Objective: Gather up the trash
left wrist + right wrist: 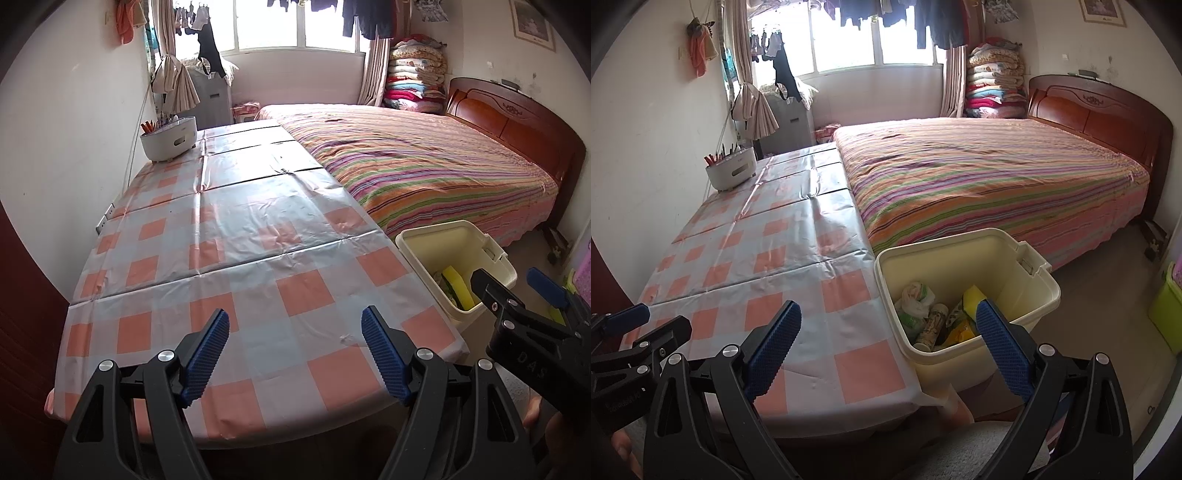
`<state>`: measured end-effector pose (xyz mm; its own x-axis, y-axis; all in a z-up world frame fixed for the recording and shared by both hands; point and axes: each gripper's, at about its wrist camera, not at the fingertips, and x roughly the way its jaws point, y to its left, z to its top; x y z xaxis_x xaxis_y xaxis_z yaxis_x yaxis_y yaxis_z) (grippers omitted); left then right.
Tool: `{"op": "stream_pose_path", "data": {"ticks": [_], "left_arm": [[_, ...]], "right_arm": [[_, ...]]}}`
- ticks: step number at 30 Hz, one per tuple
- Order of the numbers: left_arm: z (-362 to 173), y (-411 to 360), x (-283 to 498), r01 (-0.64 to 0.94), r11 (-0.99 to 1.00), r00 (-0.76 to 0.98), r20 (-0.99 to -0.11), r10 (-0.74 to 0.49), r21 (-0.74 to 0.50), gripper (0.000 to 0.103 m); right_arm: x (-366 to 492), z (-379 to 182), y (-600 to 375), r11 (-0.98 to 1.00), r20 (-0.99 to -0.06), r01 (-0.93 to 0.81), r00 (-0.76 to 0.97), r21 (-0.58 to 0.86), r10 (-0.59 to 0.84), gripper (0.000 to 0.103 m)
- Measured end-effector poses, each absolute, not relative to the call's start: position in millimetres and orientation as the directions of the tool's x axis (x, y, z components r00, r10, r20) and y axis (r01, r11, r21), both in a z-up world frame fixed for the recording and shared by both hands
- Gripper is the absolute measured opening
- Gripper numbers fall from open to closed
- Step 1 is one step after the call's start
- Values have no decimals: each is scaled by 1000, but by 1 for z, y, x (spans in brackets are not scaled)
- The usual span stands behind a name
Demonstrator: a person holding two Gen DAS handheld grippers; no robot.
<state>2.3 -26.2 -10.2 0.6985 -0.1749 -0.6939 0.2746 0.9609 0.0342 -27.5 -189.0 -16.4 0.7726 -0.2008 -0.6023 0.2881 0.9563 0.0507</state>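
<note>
Your left gripper [295, 349] hangs over the near edge of the tabletop [236, 236], jaws spread wide with nothing between them. Your right gripper [888, 345] sits to its right, jaws also wide and empty, straddling the tabletop's near right corner and the bin [964, 358]. The bin stands on the floor just beside that corner, holding trash: a crumpled bag [914, 301], a can [932, 326] and a yellow sponge [975, 299]. A white holder [169, 138] stands at the far left. The bed [424, 166] lies right.
</note>
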Motion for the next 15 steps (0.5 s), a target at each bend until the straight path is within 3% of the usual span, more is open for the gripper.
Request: {"op": "stream_pose_path", "data": {"ticks": [15], "left_arm": [[-4, -28, 4, 269, 962, 713, -681, -168, 44, 72]], "right_arm": [[-27, -13, -190, 957, -595, 282, 781, 68, -188, 94]]}}
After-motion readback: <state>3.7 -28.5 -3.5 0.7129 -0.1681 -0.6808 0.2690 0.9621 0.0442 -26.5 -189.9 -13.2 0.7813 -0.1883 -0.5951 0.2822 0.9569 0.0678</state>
